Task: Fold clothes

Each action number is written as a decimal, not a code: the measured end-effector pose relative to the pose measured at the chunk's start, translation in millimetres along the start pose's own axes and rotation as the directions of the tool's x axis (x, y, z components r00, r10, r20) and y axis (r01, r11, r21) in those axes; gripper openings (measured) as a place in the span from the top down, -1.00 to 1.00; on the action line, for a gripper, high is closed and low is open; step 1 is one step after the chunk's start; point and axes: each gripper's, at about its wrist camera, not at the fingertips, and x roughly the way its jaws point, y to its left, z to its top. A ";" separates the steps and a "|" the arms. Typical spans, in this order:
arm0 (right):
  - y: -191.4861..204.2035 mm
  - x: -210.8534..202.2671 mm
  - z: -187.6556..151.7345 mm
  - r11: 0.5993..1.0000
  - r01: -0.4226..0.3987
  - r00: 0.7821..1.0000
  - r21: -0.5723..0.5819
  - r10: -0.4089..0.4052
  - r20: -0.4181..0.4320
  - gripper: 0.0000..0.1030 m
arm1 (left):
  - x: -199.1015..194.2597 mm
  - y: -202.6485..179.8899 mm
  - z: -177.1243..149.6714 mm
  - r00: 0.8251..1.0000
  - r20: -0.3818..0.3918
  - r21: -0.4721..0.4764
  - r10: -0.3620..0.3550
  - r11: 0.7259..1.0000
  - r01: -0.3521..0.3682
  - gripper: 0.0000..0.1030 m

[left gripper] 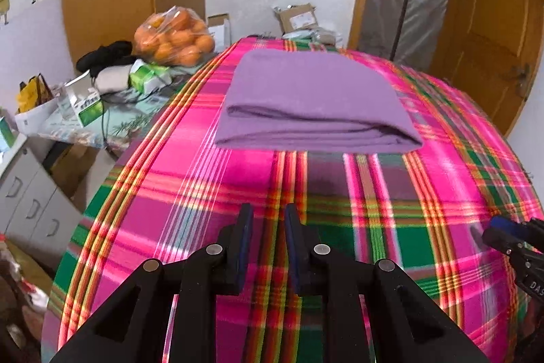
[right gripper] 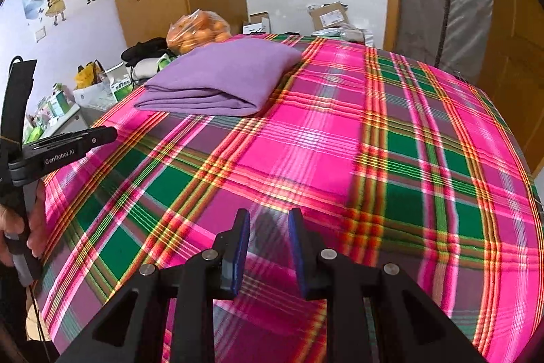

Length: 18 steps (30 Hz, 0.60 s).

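Observation:
A purple garment [left gripper: 312, 101] lies folded into a neat rectangle on the far half of the pink and green plaid cloth [left gripper: 170, 179] that covers the table. From the right wrist view the purple garment [right gripper: 221, 80] sits at the upper left, on the same plaid cloth [right gripper: 340, 142]. My left gripper [left gripper: 269, 213] hovers over bare plaid, well short of the garment's near edge, open with nothing between its pads. My right gripper [right gripper: 269, 215] is likewise open and empty above the cloth. The right gripper [left gripper: 510, 237] shows at the left view's right edge. A hand [right gripper: 34, 227] holds the left gripper [right gripper: 68, 148].
A bag of oranges [left gripper: 175, 38] and a cluttered side table with boxes [left gripper: 85, 104] stand to the left of the garment. Grey drawers [left gripper: 30, 203] are at the lower left. Cardboard boxes [left gripper: 297, 17] lie beyond the far edge, and a wooden door [left gripper: 493, 33] is at the right.

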 end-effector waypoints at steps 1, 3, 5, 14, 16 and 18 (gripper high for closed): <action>1.1 2.0 0.7 1.000 0.000 1.000 -0.002 0.000 -0.006 0.54 | 0.5 -0.3 -2.0 1.000 -0.011 -0.002 -0.001 1.000 0.001 0.63; 3.1 6.1 2.1 1.000 -0.001 1.000 -0.005 0.001 -0.018 0.52 | 1.5 -1.0 -6.0 0.999 -0.034 -0.006 -0.003 1.000 0.003 0.63; 3.4 10.9 3.1 1.000 -0.001 0.999 0.000 0.001 -0.036 0.41 | 2.6 -2.5 -8.8 0.999 -0.050 0.001 0.001 1.000 -0.001 0.62; 18.4 24.1 7.5 0.999 0.012 0.998 -0.045 -0.015 -0.065 0.03 | 4.5 -5.7 -11.5 0.997 -0.074 0.017 -0.002 1.000 0.004 0.38; 22.0 26.5 9.2 0.998 0.024 0.997 -0.056 -0.027 -0.065 0.02 | 4.5 -8.3 -12.2 0.997 -0.076 0.028 -0.009 1.000 0.011 0.30; 21.7 28.5 11.2 0.998 0.022 0.998 -0.051 -0.025 -0.065 0.01 | 5.5 -11.8 -12.8 0.997 -0.078 0.046 0.009 0.999 -0.005 0.29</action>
